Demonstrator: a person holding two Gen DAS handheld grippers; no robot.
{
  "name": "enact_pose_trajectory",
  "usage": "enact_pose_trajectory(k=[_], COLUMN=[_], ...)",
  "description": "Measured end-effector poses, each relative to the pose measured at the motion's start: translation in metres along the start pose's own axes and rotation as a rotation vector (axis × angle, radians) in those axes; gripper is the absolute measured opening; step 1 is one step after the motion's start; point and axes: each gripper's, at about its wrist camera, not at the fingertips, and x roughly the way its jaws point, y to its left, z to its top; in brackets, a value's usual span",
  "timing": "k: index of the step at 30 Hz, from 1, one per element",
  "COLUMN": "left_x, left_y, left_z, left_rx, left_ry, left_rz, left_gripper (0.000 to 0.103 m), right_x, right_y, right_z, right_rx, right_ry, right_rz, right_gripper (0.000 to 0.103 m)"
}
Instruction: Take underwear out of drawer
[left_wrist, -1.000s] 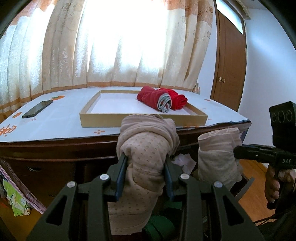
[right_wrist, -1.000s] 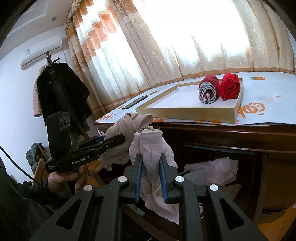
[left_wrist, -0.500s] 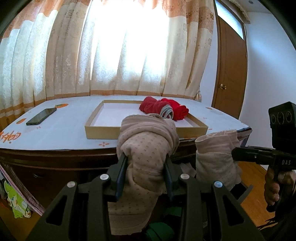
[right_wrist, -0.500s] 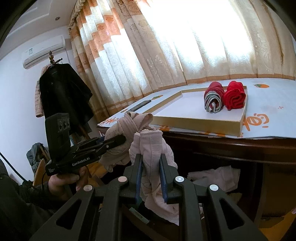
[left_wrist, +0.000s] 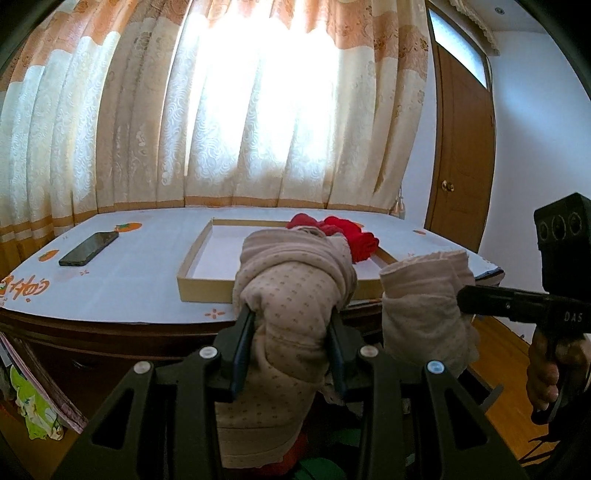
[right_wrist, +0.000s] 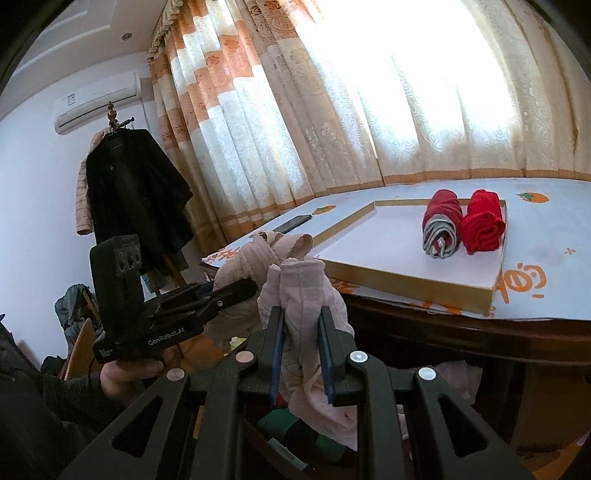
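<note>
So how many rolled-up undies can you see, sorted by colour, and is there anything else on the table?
Beige underwear rolls, held in the grippers: 2
Dark red roll with grey edge, in the tray: 1
Bright red roll, in the tray: 1
Tray: 1
Phone: 1
Total: 6

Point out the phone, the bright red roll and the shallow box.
phone (left_wrist: 88, 249), left wrist view, screen middle.
bright red roll (right_wrist: 483, 221), right wrist view, top.
shallow box (right_wrist: 406, 286), right wrist view, near wall.

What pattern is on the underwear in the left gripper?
Beige with small dots, clearest in the left wrist view.
</note>
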Motion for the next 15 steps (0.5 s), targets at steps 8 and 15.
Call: enact_pose_trajectory(k=[8,15], left_x=[-0.004,-0.006], left_y=[0.001,0.001], left_z=[0.011,0.019], left_rx=[0.008,0.008], left_ry=[-0.035,-0.056], left_rz=[0.007,0.01], left_gripper=[0.035,0.035], right_x=[0.0,0.002], right_y=[0.005,0.012], right_z=[0.015,0.028], right_rx=[-0.011,-0.031], right_ry=[-0.019,-0.032], right_rz=[0.009,0.01], right_gripper=[0.019,0.019])
